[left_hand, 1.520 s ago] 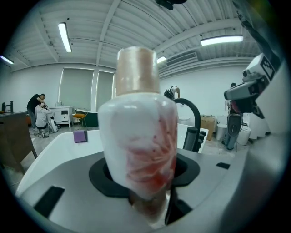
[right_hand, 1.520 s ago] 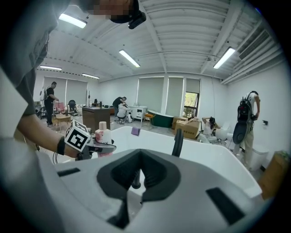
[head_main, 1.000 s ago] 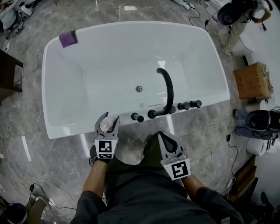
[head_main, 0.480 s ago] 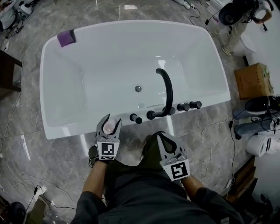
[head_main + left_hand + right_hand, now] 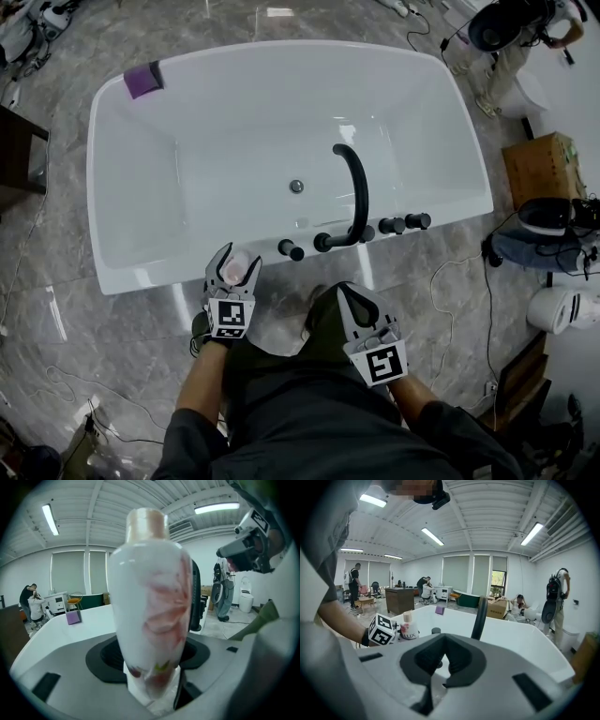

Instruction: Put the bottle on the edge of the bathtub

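Observation:
A white bottle [image 5: 233, 271] with pink flower print and a tan cap stands upright on the near rim of the white bathtub [image 5: 159, 278], left of the black knobs. My left gripper [image 5: 235, 256] reaches around it from the near side; its jaws are opening with the bottle between them. The bottle [image 5: 150, 602] fills the left gripper view, base down between the grey jaws. Lower right, in front of the person's body, my right gripper [image 5: 346, 292] is shut and empty. From the right gripper view the bottle [image 5: 408, 629] stands on the rim beside the left gripper's marker cube.
A black curved faucet [image 5: 357, 192] and black knobs [image 5: 405, 224] sit on the near rim to the right. A purple pad [image 5: 142, 82] lies on the far left corner. A cardboard box [image 5: 542, 171], a bag and cables lie on the marble floor at the right.
The left gripper's jaws have spread a little wider around the bottle, which stays upright on the rim. The right gripper has not moved.

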